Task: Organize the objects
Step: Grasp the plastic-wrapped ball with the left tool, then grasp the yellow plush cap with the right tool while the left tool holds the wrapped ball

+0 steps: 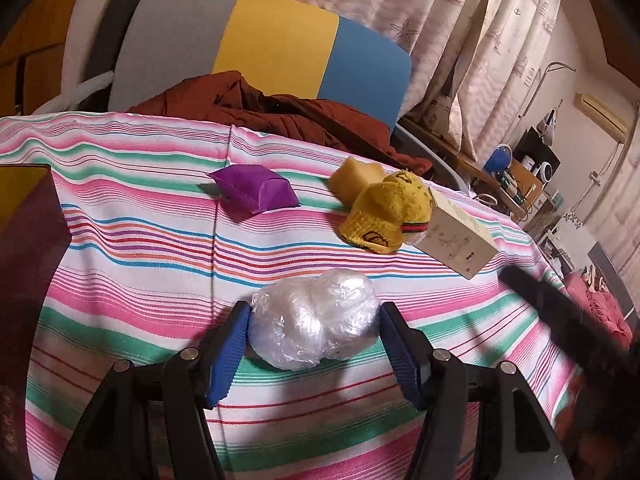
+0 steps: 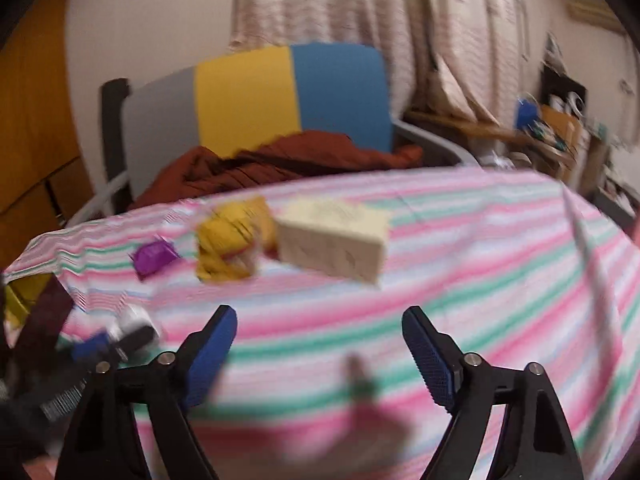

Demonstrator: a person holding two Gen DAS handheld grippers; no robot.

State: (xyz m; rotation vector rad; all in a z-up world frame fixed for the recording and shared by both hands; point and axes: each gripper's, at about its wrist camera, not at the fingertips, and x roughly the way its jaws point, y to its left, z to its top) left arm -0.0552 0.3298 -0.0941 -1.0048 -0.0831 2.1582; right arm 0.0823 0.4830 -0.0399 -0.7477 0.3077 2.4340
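Left wrist view: the left gripper (image 1: 315,330) has its jaws clenched on a crumpled clear plastic bundle (image 1: 316,324), both blue pads (image 1: 229,344) pressing its sides while it sits low over the striped cloth (image 1: 120,240) of the worktop. Beyond it lie a purple pouch (image 1: 254,193) toward the left, and on the right a yellow knit hat (image 1: 382,216) touching a pale yellow sponge (image 1: 354,176) behind it and a white carton (image 1: 460,238) at its right side. A dark reddish box (image 1: 28,232) stands at the left edge of the worktop. Behind the worktop is a chair with a grey, yellow and blue back (image 1: 276,44), a rust-brown garment (image 1: 280,112) heaped on it. In the right wrist view, which is blurred, the right gripper (image 2: 320,356) hangs above the cloth with its jaws released and wide apart, nothing between them; the hat (image 2: 228,244) and carton (image 2: 334,240) lie ahead of it, well apart from the jaws.
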